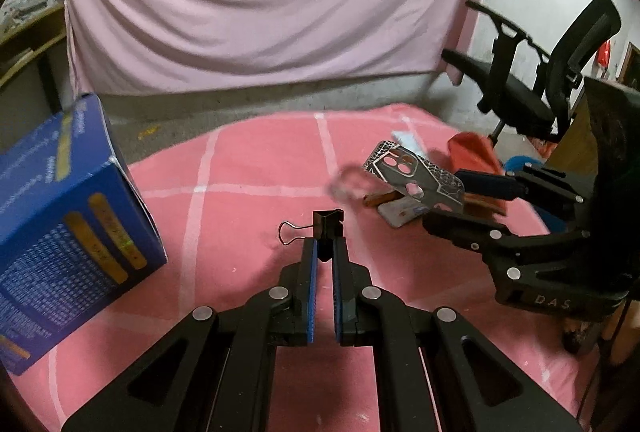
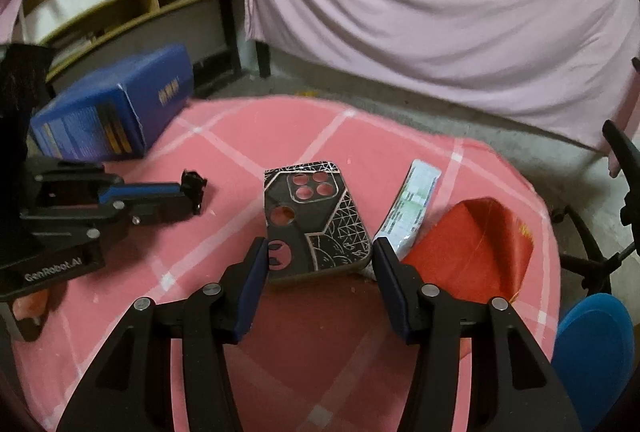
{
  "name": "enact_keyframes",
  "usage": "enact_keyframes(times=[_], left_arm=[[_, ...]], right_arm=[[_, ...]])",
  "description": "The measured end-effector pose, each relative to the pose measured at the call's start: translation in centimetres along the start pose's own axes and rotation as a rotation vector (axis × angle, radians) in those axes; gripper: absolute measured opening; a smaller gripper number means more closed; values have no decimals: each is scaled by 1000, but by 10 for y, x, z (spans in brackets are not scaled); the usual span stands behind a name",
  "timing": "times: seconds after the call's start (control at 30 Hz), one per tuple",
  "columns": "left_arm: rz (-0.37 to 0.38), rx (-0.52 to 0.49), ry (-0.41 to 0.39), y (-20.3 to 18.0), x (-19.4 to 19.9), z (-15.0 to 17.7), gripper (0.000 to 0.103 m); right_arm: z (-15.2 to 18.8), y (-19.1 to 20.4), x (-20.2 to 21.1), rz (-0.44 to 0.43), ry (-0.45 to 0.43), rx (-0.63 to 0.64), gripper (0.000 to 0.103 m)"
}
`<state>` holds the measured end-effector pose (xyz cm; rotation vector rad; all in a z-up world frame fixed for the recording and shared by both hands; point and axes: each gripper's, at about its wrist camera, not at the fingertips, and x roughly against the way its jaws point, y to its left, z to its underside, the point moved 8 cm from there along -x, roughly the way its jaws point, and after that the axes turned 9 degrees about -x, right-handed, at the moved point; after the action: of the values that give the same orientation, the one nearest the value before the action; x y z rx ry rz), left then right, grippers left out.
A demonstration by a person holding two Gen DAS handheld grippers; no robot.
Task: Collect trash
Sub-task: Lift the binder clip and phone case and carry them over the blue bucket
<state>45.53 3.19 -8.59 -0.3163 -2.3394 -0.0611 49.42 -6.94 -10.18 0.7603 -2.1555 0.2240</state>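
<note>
My left gripper is shut on a black binder clip, whose wire handle sticks out to the left over the pink checked cloth. The right wrist view shows that same gripper and clip at the left. My right gripper is shut on the near end of a black patterned phone case, one pad against each long edge. From the left wrist view the case is tilted and raised off the cloth in the right gripper.
A blue carton lies at the table's left edge. Right of the case lie a white-green paper packet and a red envelope. Crumpled clear wrap and a small white card lie near the case. An office chair stands beyond the right edge.
</note>
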Motion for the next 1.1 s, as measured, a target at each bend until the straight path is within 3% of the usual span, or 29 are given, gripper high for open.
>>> enact_keyframes(times=[0.17, 0.3, 0.57, 0.7, 0.9, 1.1], left_arm=[[-36, -7, -138, -16, 28, -13, 5], [-59, -25, -261, -34, 53, -28, 5], [-68, -123, -467, -98, 90, -60, 5], [-48, -188, -538, -131, 101, -70, 5], [10, -280, -617, -192, 99, -82, 5], [86, -316, -615, -249, 89, -92, 5]], right_arm=[[-3, 1, 30, 0, -135, -4, 51], [-8, -7, 69, -2, -306, -49, 51], [-9, -35, 146, 38, -570, -129, 51], [-3, -58, 187, 86, -684, -165, 51], [14, -86, 232, 187, -778, -193, 51], [37, -123, 263, 266, -828, -258, 51]])
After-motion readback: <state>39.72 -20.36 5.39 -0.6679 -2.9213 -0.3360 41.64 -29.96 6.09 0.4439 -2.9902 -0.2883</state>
